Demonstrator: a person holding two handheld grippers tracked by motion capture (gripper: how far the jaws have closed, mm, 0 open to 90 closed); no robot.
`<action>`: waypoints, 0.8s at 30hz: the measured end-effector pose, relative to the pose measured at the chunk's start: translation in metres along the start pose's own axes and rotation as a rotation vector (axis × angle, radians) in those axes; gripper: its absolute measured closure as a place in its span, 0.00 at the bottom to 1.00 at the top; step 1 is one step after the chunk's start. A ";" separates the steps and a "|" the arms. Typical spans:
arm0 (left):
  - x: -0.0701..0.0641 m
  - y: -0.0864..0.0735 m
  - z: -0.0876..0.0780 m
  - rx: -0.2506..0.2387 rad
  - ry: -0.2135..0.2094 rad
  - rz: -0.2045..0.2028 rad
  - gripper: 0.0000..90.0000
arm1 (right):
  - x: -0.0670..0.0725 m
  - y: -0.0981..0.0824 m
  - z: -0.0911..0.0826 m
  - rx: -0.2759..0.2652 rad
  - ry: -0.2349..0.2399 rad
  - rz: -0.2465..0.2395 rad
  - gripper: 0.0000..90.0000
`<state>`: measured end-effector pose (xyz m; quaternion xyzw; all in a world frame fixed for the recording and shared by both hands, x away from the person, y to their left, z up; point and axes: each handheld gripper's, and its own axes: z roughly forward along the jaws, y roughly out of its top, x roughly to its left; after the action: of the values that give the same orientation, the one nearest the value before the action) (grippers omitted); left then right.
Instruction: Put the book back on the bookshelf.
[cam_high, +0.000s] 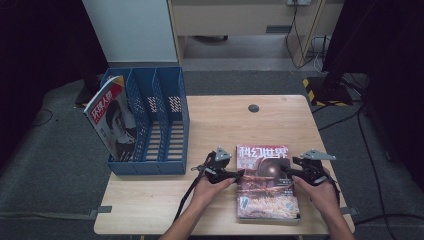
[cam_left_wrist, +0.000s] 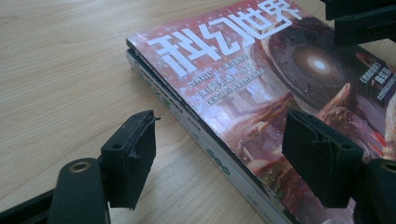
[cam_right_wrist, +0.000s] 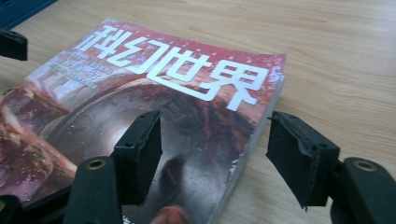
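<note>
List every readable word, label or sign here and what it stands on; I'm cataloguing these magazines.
"科幻世界": white title on the red magazine lying on the table.
"环球人物": white title down the red strip of the magazine in the blue file rack.
Smaller print on both covers: too small or blurred.

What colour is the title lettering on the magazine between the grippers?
White, on the red cover of the magazine; clearest in the right gripper view.

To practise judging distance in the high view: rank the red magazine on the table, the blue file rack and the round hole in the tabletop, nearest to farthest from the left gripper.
From the left gripper:
1. Red magazine, right beside it, lying flat.
2. Blue file rack, at the table's back left.
3. Round hole, near the far edge.
</note>
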<state>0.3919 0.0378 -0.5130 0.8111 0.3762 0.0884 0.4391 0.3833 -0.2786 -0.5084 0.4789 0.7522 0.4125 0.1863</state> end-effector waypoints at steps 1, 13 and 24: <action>-0.001 -0.001 0.001 -0.001 -0.004 -0.004 0.28 | 0.001 0.000 0.001 0.002 0.006 -0.009 0.37; -0.010 -0.005 0.006 0.011 -0.015 0.006 0.27 | 0.006 -0.003 0.007 0.028 0.033 -0.033 0.25; -0.013 -0.007 0.011 0.010 -0.070 -0.019 0.27 | 0.008 -0.003 0.007 0.029 0.030 -0.074 0.26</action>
<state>0.3845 0.0242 -0.5227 0.8122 0.3685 0.0540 0.4490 0.3822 -0.2691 -0.5140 0.4471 0.7780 0.4015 0.1832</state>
